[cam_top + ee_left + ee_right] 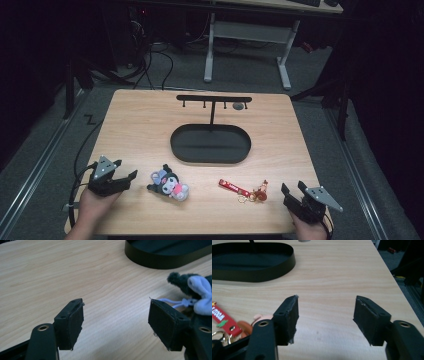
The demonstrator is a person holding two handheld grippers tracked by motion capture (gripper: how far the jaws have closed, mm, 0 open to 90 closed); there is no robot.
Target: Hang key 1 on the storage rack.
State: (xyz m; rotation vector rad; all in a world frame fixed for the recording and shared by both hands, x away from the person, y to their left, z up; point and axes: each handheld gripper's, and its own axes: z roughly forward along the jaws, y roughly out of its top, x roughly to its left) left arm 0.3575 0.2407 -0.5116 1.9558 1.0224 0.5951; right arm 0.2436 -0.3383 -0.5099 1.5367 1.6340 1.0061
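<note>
A dark plush toy (169, 183) with a grey ear and pink patch lies near the table's front, left of centre; in the left gripper view the plush toy (197, 290) sits at the right, with a white cord by the right jaw. A red strap keychain (243, 190) with a small figure and rings lies right of centre; its red strap (223, 318) appears at the left of the right gripper view. My left gripper (125, 170) rests open at the front left, apart from the plush. My right gripper (291, 187) stands open at the front right, beside the keychain.
A black oval tray (210, 156) sits mid-table, with a black T-shaped hook stand (213, 99) rising from it. The wooden table (140, 125) ends close behind both hands. A white desk frame stands on the floor beyond.
</note>
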